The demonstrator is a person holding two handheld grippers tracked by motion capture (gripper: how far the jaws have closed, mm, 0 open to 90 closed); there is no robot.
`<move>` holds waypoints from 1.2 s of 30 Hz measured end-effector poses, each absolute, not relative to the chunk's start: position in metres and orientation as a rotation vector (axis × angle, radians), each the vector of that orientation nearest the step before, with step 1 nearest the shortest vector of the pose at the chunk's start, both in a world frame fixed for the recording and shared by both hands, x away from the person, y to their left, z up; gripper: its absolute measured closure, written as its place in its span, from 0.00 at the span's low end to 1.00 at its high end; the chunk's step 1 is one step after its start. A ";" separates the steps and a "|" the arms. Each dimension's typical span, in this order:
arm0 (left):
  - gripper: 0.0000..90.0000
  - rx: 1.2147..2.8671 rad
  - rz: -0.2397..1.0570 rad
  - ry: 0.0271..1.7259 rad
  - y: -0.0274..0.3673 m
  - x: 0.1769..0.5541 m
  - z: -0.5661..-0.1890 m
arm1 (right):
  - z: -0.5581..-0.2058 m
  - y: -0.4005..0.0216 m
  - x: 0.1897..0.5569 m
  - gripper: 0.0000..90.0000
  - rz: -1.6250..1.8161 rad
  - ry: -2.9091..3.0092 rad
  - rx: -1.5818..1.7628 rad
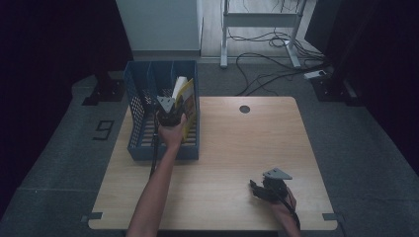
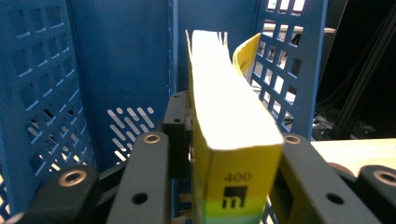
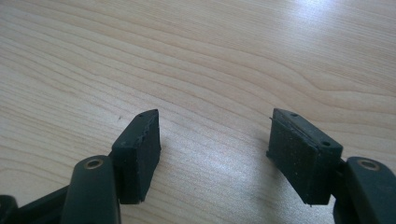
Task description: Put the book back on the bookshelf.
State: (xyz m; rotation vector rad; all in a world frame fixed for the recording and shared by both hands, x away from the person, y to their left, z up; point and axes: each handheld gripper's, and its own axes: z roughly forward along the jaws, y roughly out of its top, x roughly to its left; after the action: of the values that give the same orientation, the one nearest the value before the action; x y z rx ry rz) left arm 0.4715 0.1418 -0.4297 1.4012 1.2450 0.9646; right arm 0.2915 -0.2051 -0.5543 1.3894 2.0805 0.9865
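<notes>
A thick yellow book (image 2: 233,140) with white page edges stands upright in the right compartment of a blue mesh file box (image 2: 42,93). My left gripper (image 2: 231,135) reaches into the box with the book between its jaws. The right jaw lies against the cover, a thin gap shows at the left jaw, and the grip looks slack. From above, the left gripper (image 1: 170,106) is inside the file box (image 1: 163,150), beside the book (image 1: 187,96). My right gripper (image 1: 256,189) rests low at the table's near right, open and empty; its gripper (image 3: 215,140) is just over bare wood.
The wooden table (image 1: 237,148) has a round cable hole (image 1: 244,109) at its far edge. The file box stands at the far left corner. Behind the table, cables (image 1: 267,64) lie on the floor near a white frame (image 1: 259,19).
</notes>
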 end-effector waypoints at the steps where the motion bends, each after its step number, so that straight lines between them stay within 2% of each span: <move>1: 0.75 1.402 0.966 1.244 0.142 0.470 -0.430 | -0.554 -0.205 0.292 0.37 0.986 2.081 1.389; 23: 0.68 1.387 0.937 1.271 0.152 0.465 -0.431 | -0.554 -0.205 0.292 0.37 0.988 2.082 1.389; 36: 0.52 1.433 0.831 1.253 0.154 0.455 -0.432 | -0.554 -0.205 0.292 0.37 0.983 2.084 1.387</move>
State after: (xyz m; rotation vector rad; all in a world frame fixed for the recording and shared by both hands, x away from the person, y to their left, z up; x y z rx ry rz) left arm 0.4545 0.1537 -0.4317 1.4332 1.2526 0.8313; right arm 0.2923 -0.2045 -0.5542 1.3873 2.0840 0.9829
